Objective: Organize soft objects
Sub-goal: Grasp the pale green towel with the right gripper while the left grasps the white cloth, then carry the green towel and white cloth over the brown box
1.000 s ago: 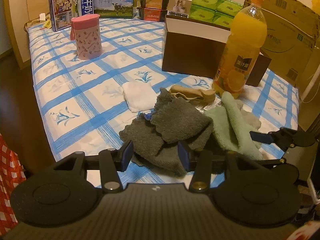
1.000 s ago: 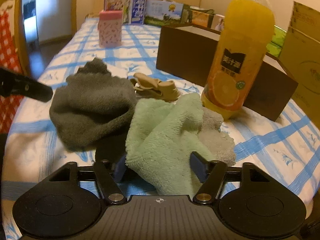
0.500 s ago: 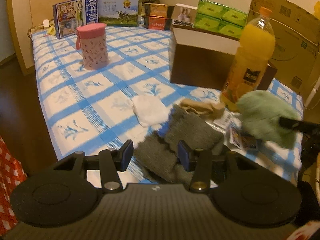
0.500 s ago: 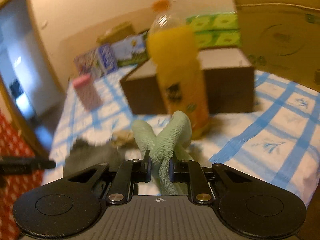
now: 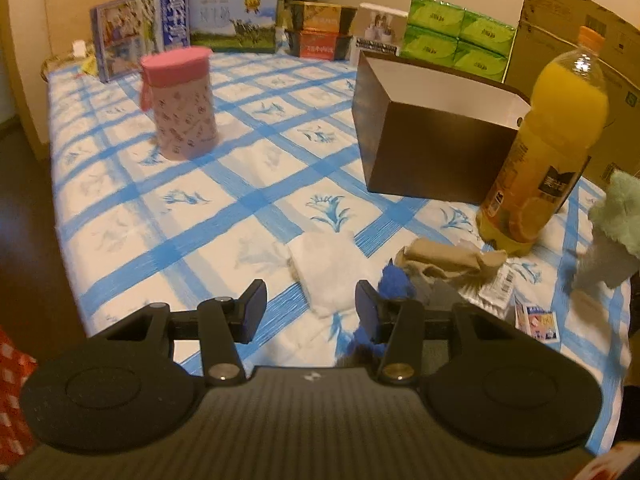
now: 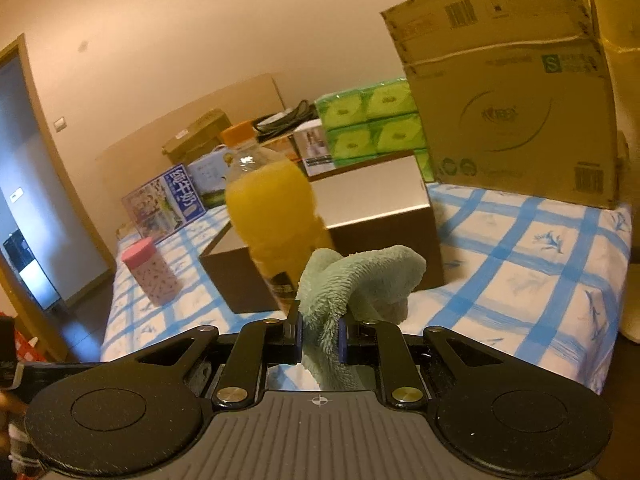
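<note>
My right gripper (image 6: 319, 334) is shut on a light green towel (image 6: 352, 280) and holds it above the table, in front of the open brown box (image 6: 360, 216). The towel also shows at the right edge of the left wrist view (image 5: 616, 220), with a grey cloth (image 5: 600, 268) hanging under it. My left gripper (image 5: 310, 308) is open and empty over a white cloth (image 5: 328, 268). A beige cloth (image 5: 444, 258), a blue cloth (image 5: 394, 278) and a grey cloth (image 5: 440, 292) lie by its right finger.
An orange juice bottle (image 5: 548, 148) stands beside the brown box (image 5: 436, 148). A pink canister (image 5: 180, 104) stands at the left. Cartons, green tissue packs (image 5: 456, 40) and a big cardboard box (image 6: 512, 116) line the back. Small packets (image 5: 536, 320) lie near the table edge.
My right gripper closed on the green towel and lifted it off the pile toward the box. The left gripper moved up and forward; the dark grey towels are no longer in its view.
</note>
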`<state>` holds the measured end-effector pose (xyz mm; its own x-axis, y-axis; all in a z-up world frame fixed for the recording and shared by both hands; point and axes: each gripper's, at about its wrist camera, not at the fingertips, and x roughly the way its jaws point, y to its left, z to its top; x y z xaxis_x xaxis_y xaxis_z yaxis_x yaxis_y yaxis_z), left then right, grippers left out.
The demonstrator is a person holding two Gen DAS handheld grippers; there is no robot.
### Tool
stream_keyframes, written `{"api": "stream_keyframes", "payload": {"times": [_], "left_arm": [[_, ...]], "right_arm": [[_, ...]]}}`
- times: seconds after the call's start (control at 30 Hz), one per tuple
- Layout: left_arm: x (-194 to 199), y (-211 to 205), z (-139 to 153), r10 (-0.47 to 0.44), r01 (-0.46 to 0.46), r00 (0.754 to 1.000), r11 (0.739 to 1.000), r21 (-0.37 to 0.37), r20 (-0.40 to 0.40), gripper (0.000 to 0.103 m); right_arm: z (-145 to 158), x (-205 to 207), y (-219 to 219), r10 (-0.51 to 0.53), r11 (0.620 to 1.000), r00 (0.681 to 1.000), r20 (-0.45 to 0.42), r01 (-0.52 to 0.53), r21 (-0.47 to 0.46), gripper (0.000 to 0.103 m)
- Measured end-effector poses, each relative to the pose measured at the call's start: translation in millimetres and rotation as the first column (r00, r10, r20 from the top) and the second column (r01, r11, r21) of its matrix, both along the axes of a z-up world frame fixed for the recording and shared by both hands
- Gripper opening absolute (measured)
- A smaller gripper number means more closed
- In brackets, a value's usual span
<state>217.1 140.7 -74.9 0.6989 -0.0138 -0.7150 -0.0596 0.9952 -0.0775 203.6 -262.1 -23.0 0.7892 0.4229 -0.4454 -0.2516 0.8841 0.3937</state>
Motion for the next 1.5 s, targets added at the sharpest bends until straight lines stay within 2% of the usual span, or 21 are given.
{"api": "stream_keyframes", "payload": {"times": [0.23, 0.47, 0.5, 0.53, 0.6, 0.7, 0.93, 1.07, 1.23, 1.5], "left_arm": [[45, 9, -28, -0.031, 0.025, 0.998, 0.995, -0.092, -0.062, 0.045], [75, 13, -55, -0.023, 0.006, 0.992, 0.991, -0.133, -0.121, 0.040], [77, 12, -56, -0.028, 0.011, 0.992, 0.990, -0.139, -0.124, 0.036], [79, 11, -58, -0.033, 0.015, 0.991, 0.991, -0.135, -0.130, 0.023], [81, 8, -59, -0.051, 0.034, 0.990, 0.991, -0.126, -0.135, 0.019], [79, 8, -51, -0.067, 0.054, 0.992, 0.992, -0.114, -0.110, 0.000], [64, 5, -20, -0.116, 0.115, 0.992, 0.993, -0.030, -0.043, 0.001], [53, 4, -8, -0.147, 0.148, 0.988, 0.989, 0.016, -0.037, 0.001], [39, 13, 9, -0.131, 0.132, 0.991, 0.991, 0.027, -0.023, 0.001], [26, 19, 53, -0.138, 0.135, 0.989, 0.990, 0.049, 0.058, 0.001]], "right_arm": [[-5, 13, -11, -0.020, 0.999, 1.000, -0.017, 0.019, -0.028, 0.016], [-9, 25, -24, -0.037, 0.997, 0.999, -0.025, 0.036, -0.062, 0.016], [-9, 27, -26, -0.040, 0.997, 0.999, -0.025, 0.038, -0.069, 0.016], [-8, 28, -28, -0.039, 0.997, 0.999, -0.023, 0.037, -0.073, 0.016], [-5, 31, -33, -0.029, 0.996, 0.999, -0.014, 0.028, -0.084, 0.016], [4, 33, -39, -0.007, 0.993, 1.000, 0.018, 0.009, -0.118, 0.016], [24, 39, -52, 0.010, 0.989, 0.997, 0.078, 0.002, -0.146, 0.016], [27, 37, -51, 0.018, 0.989, 0.996, 0.088, -0.005, -0.145, 0.016], [27, 35, -49, 0.044, 0.988, 0.996, 0.081, -0.031, -0.151, 0.016], [39, 39, -49, 0.085, 0.980, 0.991, 0.107, -0.064, -0.186, 0.016]]}}
